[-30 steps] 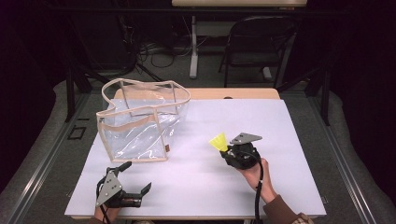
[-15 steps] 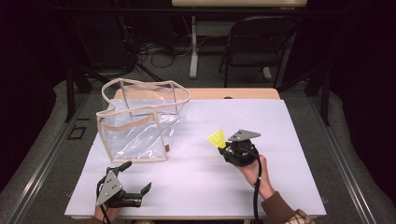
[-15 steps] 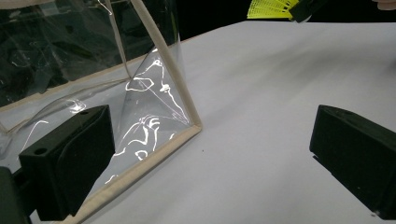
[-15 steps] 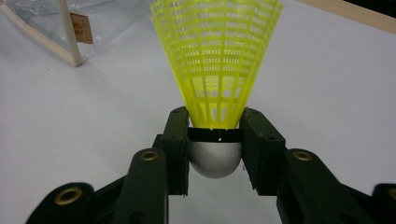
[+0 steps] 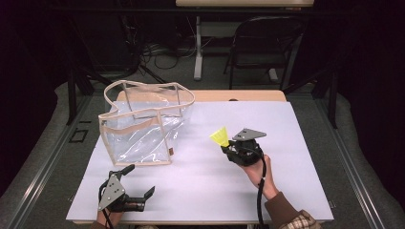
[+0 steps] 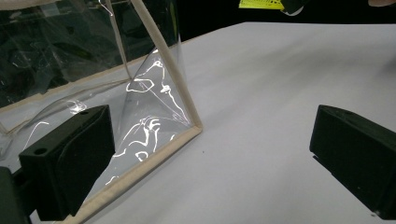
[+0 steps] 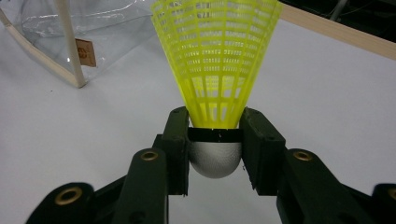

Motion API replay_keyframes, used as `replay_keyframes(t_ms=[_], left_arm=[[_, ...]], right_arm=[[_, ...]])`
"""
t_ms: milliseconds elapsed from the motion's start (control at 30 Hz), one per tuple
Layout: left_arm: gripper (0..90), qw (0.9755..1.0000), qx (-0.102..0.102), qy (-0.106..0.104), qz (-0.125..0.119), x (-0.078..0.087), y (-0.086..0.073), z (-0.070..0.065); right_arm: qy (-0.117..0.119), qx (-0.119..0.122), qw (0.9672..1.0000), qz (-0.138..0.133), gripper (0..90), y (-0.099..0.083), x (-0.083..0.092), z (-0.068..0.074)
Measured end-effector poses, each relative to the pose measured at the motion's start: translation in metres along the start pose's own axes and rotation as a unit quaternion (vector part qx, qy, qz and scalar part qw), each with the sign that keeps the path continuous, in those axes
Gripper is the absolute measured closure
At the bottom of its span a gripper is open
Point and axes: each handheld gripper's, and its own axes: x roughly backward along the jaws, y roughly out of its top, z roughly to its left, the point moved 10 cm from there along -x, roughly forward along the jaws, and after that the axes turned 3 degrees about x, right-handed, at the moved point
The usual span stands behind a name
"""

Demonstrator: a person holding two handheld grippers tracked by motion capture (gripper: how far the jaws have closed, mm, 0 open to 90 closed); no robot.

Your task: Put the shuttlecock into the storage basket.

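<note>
Overhead, the right gripper (image 5: 228, 144) sits right of centre in the high view, clamped on a yellow shuttlecock (image 5: 219, 137) whose skirt points to the upper left, toward the clear bag (image 5: 143, 126) standing left of centre on the white table (image 5: 296, 143). Lower left, the left gripper (image 5: 138, 183) rests with jaws spread wide, holding nothing.

Next, the left gripper view: its jaws stand far apart, the bag's beige-trimmed corner (image 6: 194, 128) between them.

Finally, the right gripper view: the jaws pinch the shuttlecock's (image 7: 217, 60) white cork (image 7: 215, 158) at centre.
</note>
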Motion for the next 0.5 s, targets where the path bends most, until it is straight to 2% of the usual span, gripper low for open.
replay_keyframes(t_ms=[500], left_arm=[[0.1, 1.0000, 0.002, -0.002, -0.001, -0.001, 0.000, 0.001]], right_arm=[[0.002, 0.002, 0.9999, -0.014, 65.1, 0.012, -0.004, 0.000]])
